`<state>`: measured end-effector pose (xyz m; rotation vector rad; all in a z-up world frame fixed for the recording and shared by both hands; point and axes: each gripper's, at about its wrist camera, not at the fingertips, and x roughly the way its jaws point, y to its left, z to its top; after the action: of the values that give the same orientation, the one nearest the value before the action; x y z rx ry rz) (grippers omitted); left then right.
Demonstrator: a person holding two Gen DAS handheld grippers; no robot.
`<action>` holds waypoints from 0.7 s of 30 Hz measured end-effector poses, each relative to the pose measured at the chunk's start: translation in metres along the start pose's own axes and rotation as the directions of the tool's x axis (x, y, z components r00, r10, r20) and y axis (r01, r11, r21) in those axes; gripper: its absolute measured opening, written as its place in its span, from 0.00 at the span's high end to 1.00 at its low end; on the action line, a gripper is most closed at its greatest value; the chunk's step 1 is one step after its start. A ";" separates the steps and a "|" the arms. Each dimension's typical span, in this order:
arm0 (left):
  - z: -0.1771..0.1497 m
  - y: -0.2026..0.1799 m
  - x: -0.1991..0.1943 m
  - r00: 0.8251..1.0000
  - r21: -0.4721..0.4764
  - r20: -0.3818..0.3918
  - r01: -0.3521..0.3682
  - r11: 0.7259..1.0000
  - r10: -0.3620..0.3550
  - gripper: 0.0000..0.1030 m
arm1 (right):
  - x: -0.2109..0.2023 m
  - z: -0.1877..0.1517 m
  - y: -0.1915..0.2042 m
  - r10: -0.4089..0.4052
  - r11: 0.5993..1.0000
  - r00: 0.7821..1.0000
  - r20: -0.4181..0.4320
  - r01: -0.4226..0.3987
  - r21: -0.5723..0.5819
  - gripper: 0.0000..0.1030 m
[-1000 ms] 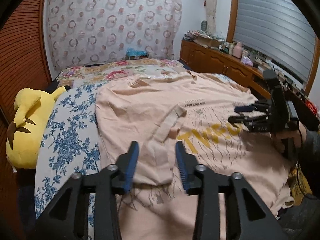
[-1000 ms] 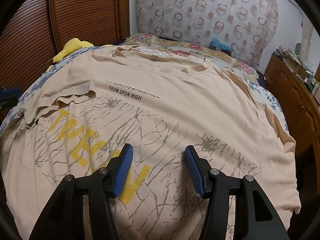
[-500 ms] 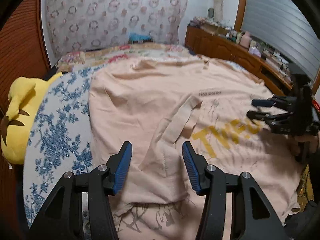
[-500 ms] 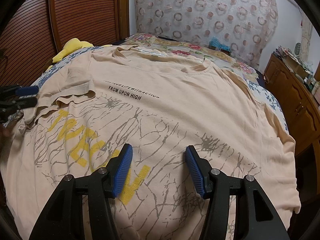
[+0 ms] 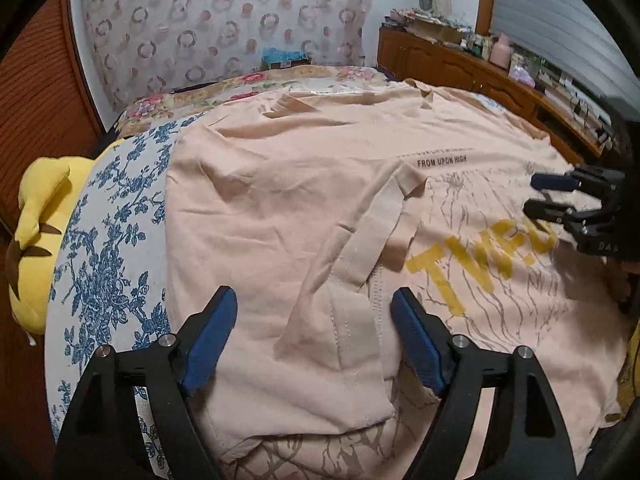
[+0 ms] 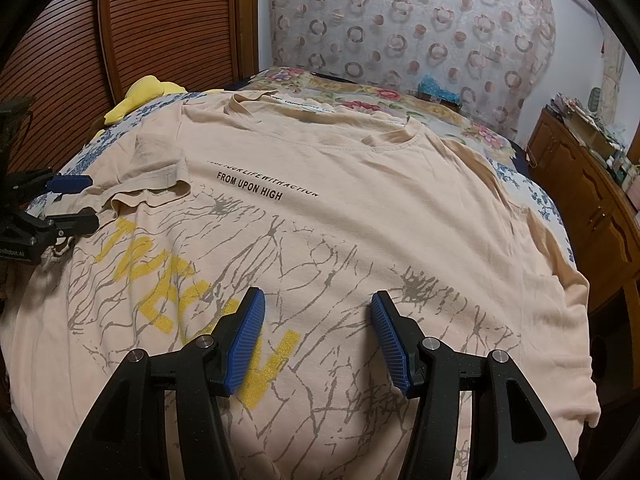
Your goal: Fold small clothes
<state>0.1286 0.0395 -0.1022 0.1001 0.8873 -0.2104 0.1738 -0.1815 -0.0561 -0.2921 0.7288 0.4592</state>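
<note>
One peach T-shirt (image 6: 360, 216) lies print-up, spread across the bed (image 5: 108, 248), its left side and sleeve (image 5: 372, 240) already folded inward over the print. The cloth looks light, limp and non-slip; best pinched at a hem or sleeve edge. Left gripper (image 5: 312, 340) hangs wide and empty over the folded sleeve; right gripper (image 6: 316, 336), wide and empty, over the print. One yellow plush toy (image 5: 36, 248) beside the shirt.

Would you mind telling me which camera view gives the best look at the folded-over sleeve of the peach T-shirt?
The left wrist view: the folded-over sleeve of the peach T-shirt lies large and central, right ahead of the open left gripper, with hem stitching visible. The right wrist view shows the sleeve only small and foreshortened at the left edge.
</note>
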 end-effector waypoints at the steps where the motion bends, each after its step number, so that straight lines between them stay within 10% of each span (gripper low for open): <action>1: 0.000 -0.001 0.000 1.000 0.001 0.000 0.000 1.000 0.000 0.21 | 0.000 0.000 0.000 -0.001 1.000 1.000 0.000 0.001 -0.001 0.44; 13: 0.000 -0.008 0.000 1.000 0.015 -0.010 0.002 1.000 -0.002 0.14 | -0.026 -0.010 -0.014 0.015 0.999 0.999 0.042 -0.017 0.049 0.44; 21: 0.000 -0.008 0.000 1.000 0.015 -0.010 0.001 1.000 -0.001 0.14 | -0.074 -0.039 -0.093 -0.121 0.981 0.990 0.074 0.108 0.162 0.43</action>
<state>0.1268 0.0314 -0.1017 0.1150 0.8955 -0.2182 0.1496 -0.2993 -0.0231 -0.1643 0.6588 0.3004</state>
